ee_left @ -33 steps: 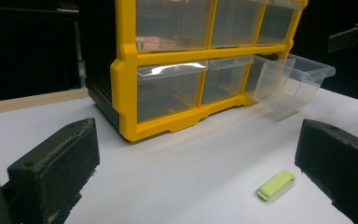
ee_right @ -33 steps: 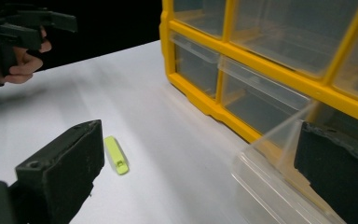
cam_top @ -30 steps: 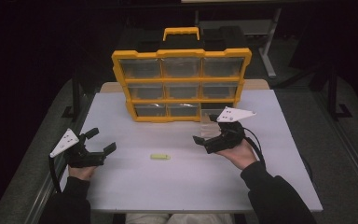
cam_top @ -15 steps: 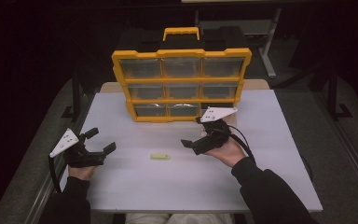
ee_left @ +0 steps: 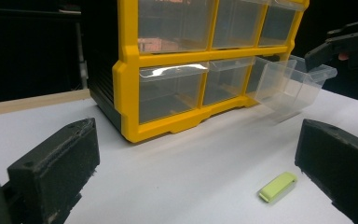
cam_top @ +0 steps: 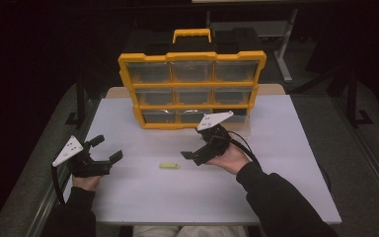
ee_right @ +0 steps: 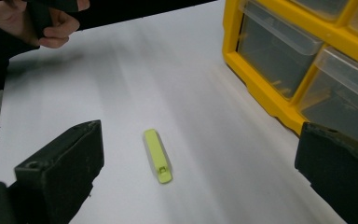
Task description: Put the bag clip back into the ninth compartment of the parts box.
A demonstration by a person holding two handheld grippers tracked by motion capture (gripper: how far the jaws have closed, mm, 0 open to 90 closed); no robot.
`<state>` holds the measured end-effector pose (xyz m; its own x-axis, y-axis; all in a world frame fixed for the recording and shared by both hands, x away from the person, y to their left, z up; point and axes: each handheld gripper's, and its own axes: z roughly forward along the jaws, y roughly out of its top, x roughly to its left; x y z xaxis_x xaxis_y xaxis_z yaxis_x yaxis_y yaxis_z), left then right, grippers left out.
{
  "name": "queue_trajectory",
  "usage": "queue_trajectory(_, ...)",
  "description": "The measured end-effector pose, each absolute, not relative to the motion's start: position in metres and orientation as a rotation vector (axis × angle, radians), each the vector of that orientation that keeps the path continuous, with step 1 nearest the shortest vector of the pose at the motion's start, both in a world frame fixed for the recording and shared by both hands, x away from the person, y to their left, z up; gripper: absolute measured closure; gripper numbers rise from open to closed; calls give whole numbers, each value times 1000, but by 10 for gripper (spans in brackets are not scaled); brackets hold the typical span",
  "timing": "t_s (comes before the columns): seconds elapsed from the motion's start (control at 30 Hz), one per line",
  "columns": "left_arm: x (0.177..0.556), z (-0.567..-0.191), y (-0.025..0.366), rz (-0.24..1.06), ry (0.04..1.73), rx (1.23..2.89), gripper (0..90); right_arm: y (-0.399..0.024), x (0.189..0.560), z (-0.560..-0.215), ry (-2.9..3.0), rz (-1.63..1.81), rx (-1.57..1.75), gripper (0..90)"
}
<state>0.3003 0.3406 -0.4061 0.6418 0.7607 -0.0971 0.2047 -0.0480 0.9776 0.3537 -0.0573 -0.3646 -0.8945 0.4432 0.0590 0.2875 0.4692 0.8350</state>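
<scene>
A small lime-green flat stick (cam_top: 170, 166) lies on the white table (cam_top: 286, 148), between the two grippers. My right gripper (cam_top: 196, 148) hovers just to its right, open and empty, jaws pointing left at it. In the right gripper view the stick (ee_right: 158, 155) lies between and ahead of the wide-apart jaws of the right gripper (ee_right: 200, 179). My left gripper (cam_top: 107, 148) rests open at the table's left. In its own view the left gripper (ee_left: 196, 186) frames the stick (ee_left: 278, 186) near the right jaw.
A yellow organizer (cam_top: 192, 89) with clear drawers stands upright at the back of the table. Its bottom-right clear drawer (ee_left: 291, 81) is pulled out and tilted. The other gripper (ee_left: 349, 44) shows at the top right of the left gripper view.
My right gripper has moved left and nearer along the table, from beside the organizer's pulled-out drawer to just right of the green stick. The left gripper stayed put.
</scene>
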Motion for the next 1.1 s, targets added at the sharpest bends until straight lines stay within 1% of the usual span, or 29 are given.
queue_trajectory(0.03,301,-406,340,544,817,1593,0,-50,356,-367,2567,1382,625,7)
queue_trajectory(0.7,301,-407,339,533,815,1601,0,-7,374,-388,2757,1173,562,7)
queue_trajectory(1.1,301,-407,339,533,815,1602,0,6,382,-399,2817,1089,541,7)
